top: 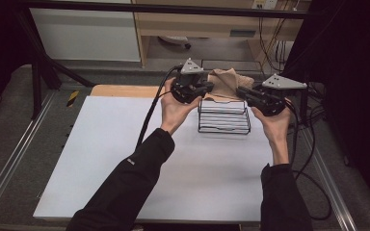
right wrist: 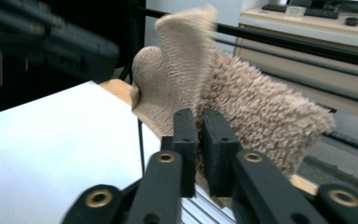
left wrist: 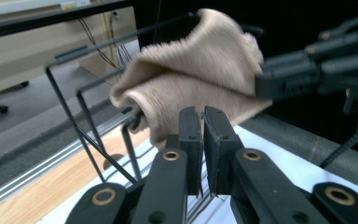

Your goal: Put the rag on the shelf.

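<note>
Grey floor (top: 9, 139), wooden desk (top: 197, 21) behind, white panel (top: 86, 33), black curtain (top: 361, 96)

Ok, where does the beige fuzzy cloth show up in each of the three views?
High view: beige cloth at top centre, behind the wire rack.
Left gripper view: upper centre, draped over the rack's wires.
Right gripper view: centre, above the jaws.
Shared landmark: the white table top.

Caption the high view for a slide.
Two handheld grippers, left and right, hold a beige cloth over a wire basket.

Left gripper (left wrist: 203, 128) fingers nearly together, pinching beige towel (left wrist: 200, 70) edge above wire rack (left wrist: 81, 116).
</note>
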`<state>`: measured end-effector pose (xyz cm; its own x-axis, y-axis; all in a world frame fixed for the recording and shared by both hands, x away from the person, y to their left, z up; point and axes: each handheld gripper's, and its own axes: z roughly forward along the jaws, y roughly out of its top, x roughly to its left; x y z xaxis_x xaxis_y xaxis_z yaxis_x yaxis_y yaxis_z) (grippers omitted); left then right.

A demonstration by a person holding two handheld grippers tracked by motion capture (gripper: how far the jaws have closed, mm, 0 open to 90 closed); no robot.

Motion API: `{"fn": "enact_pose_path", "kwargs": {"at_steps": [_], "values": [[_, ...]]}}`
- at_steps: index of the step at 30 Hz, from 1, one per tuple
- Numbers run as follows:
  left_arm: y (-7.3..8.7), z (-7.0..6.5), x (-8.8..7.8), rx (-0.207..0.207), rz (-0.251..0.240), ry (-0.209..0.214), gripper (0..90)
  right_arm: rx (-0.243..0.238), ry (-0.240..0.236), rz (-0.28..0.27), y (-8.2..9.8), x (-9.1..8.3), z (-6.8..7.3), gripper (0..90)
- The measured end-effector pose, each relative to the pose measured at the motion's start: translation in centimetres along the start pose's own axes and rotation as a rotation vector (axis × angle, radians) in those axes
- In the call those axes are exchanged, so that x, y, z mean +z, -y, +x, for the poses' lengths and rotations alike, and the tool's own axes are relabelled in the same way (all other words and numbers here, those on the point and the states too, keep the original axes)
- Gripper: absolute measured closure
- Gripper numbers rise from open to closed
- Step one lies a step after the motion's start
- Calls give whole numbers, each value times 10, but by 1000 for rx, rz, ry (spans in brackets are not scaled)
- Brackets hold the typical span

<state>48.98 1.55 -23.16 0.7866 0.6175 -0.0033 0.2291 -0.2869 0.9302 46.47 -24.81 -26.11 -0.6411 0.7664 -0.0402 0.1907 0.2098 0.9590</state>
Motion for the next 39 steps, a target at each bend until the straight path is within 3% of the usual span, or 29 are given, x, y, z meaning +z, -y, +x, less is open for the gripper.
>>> {"fn": "enact_pose_path", "kwargs": {"at_steps": [4, 8, 11, 13, 16, 21, 26, 31, 39], "values": [[-9, 1, -4, -14, -20, -15, 848, 7, -17, -9, 2, -4, 2, 732], [-17, 1, -3, -30, -33, -20, 872, 25, -1, -46, 4, -12, 1, 682], [-22, -3, -1, -30, -47, -16, 889, 42, 0, -52, 5, -16, -1, 718], [-22, -6, 4, -17, -32, 0, 895, 60, 14, -34, 6, -18, -2, 796], [-13, -10, 15, 18, 41, 6, 896, 79, 59, 5, 9, -16, -4, 867], [8, -4, 30, 8, 100, 3, 896, 102, 112, 32, 17, -11, -10, 890], [14, 1, 32, -8, 94, 6, 896, 104, 129, 25, 19, -9, -15, 888], [14, -1, 25, -7, 80, 22, 874, 96, 123, 7, 18, -14, -11, 858], [26, -3, 9, 5, 100, 35, 757, 99, 87, 2, 15, -22, 2, 702]]}}
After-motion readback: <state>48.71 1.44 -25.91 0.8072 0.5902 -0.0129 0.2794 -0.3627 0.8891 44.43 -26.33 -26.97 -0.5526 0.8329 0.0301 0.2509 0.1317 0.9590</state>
